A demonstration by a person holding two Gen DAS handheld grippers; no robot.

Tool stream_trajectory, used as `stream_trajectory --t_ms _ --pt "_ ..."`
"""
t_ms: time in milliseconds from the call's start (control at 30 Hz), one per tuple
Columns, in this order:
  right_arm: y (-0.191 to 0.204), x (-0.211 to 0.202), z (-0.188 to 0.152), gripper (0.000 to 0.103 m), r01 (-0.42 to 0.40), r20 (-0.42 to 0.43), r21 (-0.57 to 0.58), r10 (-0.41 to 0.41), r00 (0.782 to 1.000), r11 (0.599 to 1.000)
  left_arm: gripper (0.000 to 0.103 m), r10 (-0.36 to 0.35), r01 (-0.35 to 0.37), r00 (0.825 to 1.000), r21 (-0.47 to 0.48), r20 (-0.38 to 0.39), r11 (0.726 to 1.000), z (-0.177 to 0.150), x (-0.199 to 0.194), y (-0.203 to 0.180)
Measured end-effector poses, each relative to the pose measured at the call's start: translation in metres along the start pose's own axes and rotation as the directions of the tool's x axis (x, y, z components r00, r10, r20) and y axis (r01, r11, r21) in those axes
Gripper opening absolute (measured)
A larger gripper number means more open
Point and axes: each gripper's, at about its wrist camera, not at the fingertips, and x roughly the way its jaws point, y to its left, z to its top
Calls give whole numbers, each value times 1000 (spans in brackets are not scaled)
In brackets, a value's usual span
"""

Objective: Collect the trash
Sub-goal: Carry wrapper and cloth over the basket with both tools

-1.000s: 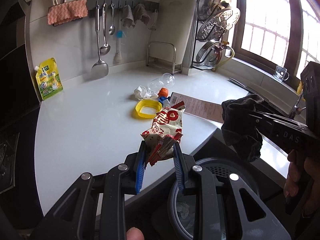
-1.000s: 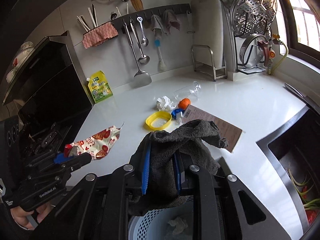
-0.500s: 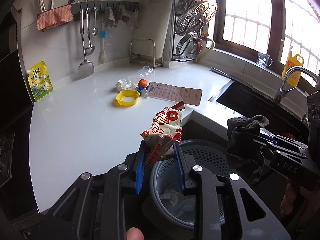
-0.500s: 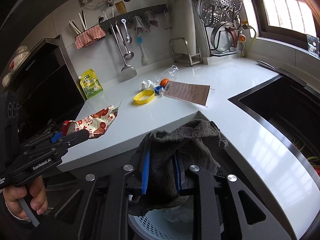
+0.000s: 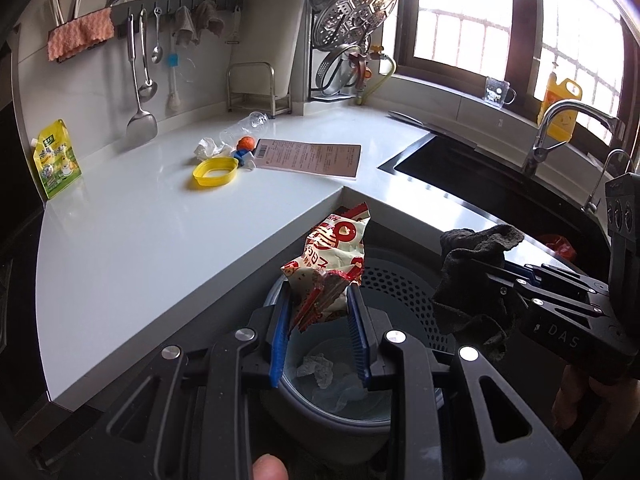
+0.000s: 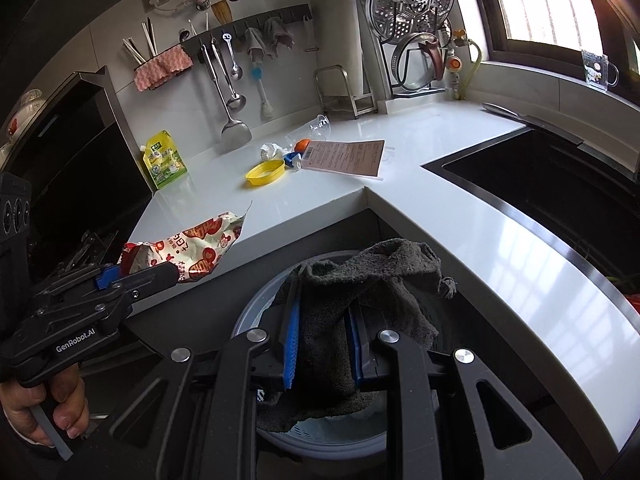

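The left gripper (image 5: 320,324) is clamped on a red-and-white snack wrapper (image 5: 334,256) above the grey bin (image 5: 400,292), whose mouth opens at six o'clock. The right gripper (image 6: 322,344) pinches a dark cloth (image 6: 360,280) (crumpled, drooping) over the same bin (image 6: 256,312).

A home kitchen: a white L-shaped countertop (image 5: 132,236) wraps a corner, with a wall rail (image 5: 176,2) of hung ladles and cloths behind it, a rack of steamer trays and lids (image 5: 352,36) at its far corner, and a dark sink (image 5: 472,184) with faucet (image 5: 560,128) set into it beneath the windows.
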Motion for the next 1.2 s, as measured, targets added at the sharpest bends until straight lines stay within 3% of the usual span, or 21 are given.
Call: stream_trajectory --t_ms 600,1200 --pt "-1 20 -31 20 44 -77 3 -43 996 999 27 -48 49 995 11 -84 999 -17 34 -15" --pt "-8 42 -34 20 58 -119 -13 -59 991 998 27 -50 55 988 28 -146 998 -22 58 -25"
